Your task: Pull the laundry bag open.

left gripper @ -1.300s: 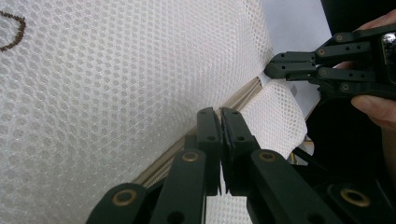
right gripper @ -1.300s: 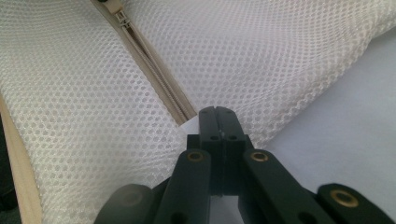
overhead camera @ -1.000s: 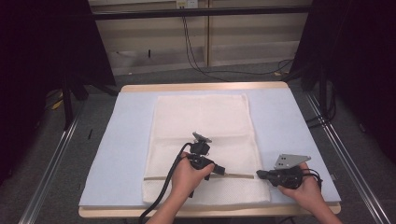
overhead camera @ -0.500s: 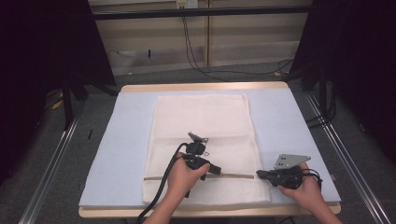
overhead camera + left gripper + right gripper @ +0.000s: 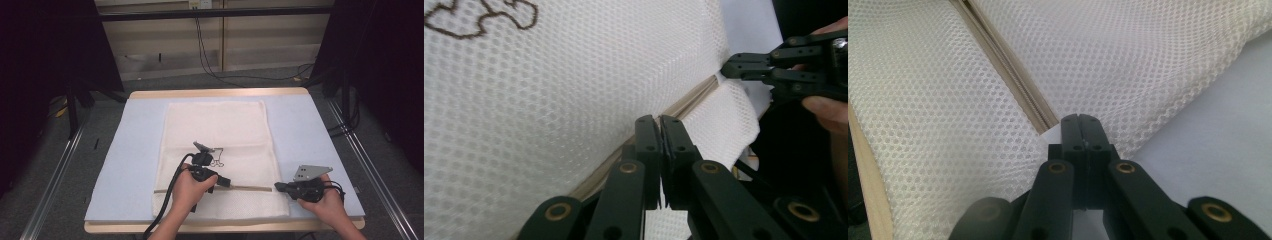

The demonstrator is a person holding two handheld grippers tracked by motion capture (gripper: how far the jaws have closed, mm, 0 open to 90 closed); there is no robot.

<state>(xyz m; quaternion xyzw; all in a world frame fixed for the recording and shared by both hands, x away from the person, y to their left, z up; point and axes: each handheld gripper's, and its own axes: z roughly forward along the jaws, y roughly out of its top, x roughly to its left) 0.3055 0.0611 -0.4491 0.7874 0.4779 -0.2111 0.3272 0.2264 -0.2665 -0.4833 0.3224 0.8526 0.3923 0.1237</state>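
My left gripper [image 5: 226,182], jaws pressed together, sat on the zipper [image 5: 250,188] running three-to-nine across the mesh bag [image 5: 215,130], my closed right gripper [image 5: 278,187] nearer its three-o'clock end.

Left hand-held gripper [image 5: 660,122]: jaw tips meet over the zipper [image 5: 684,102]; slider or pull, if any, hidden behind them. Right hand-held gripper [image 5: 1082,120]: whether fabric is pinched cannot be told. Brown embroidery [image 5: 216,156] on mesh bag [image 5: 220,130] too small to read; cut off by the left gripper view's top edge.
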